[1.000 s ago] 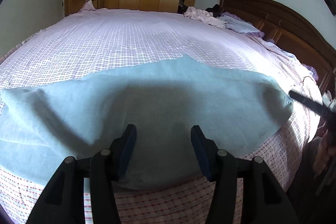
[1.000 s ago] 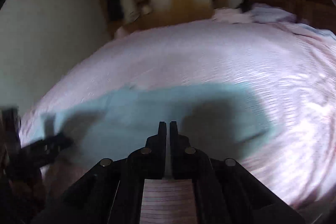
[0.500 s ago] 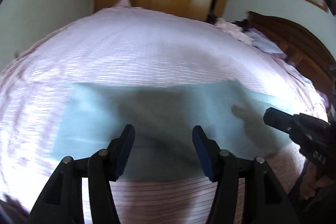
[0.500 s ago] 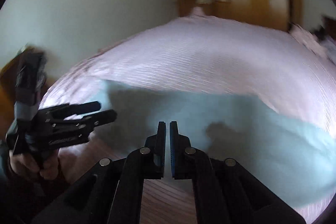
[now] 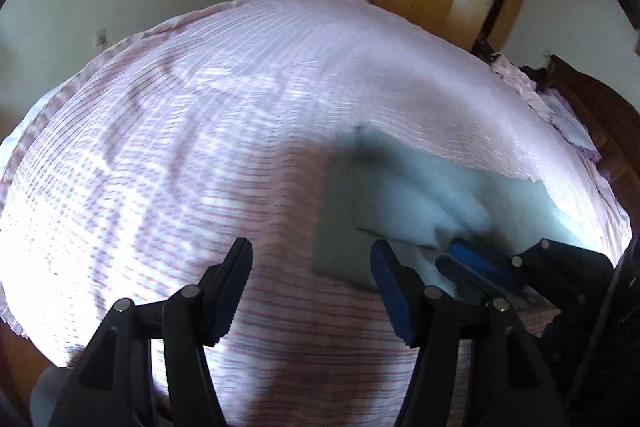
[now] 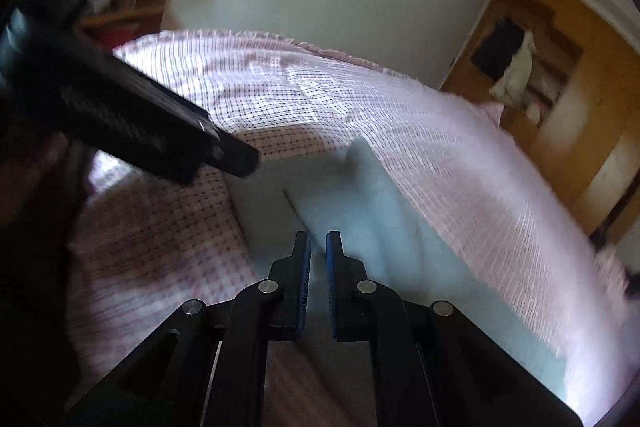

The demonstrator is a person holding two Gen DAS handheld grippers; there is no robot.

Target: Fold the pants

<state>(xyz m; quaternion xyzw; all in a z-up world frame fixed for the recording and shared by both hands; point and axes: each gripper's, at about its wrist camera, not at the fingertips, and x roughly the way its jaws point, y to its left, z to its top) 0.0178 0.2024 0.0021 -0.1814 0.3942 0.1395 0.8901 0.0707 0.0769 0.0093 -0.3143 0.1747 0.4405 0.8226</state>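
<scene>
Both grippers have swung left along the pale blue pants (image 5: 432, 187) on the checked bedsheet (image 5: 200, 147): left gripper (image 5: 310, 275) wide open and empty, right gripper (image 6: 318, 267) nearly closed, possibly pinching an edge, suggesting another fold.

Pants (image 5: 420, 187) blurred; far end cut off.

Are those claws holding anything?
Left gripper is open and empty. Right gripper is nearly shut above the pants; a hold cannot be told.
</scene>
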